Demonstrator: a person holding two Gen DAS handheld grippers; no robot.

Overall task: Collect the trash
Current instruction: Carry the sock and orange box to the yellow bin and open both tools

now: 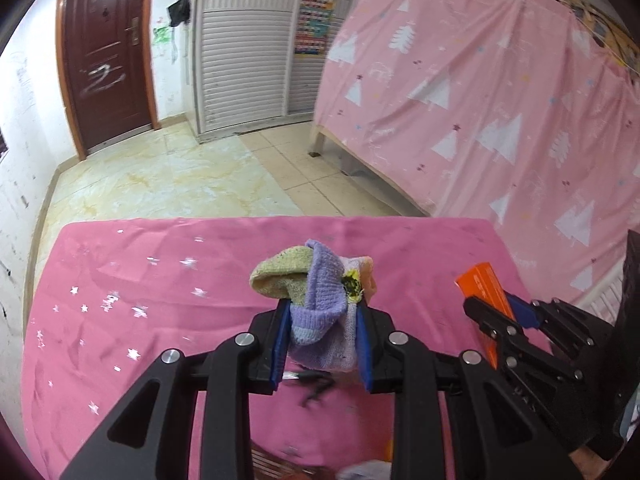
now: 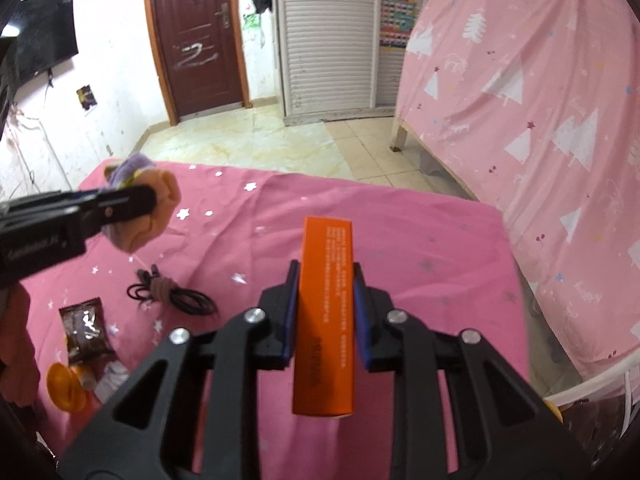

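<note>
Left hand-held gripper (image 1: 320, 344) clamps a knitted rag (image 1: 316, 300); right hand-held gripper (image 2: 325, 316) clamps an orange box (image 2: 325, 320) — both lifted above the bench (image 2: 420, 240). Step: carry-off; next, probably a bin — none in view. Wrapper (image 2: 85, 330), cable (image 2: 172, 294) remain.

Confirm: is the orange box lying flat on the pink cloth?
No, the right gripper holds the orange box clamped between its jaws above the pink cloth.

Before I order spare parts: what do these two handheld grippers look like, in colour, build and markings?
Both the left gripper and the right gripper are matte black plastic linkages with triangular cut-outs and round silver pivot bolts. Each finger carries a blue pad. Small white lettering runs along the left gripper's side, too blurred to read. No cables show on them.
</note>
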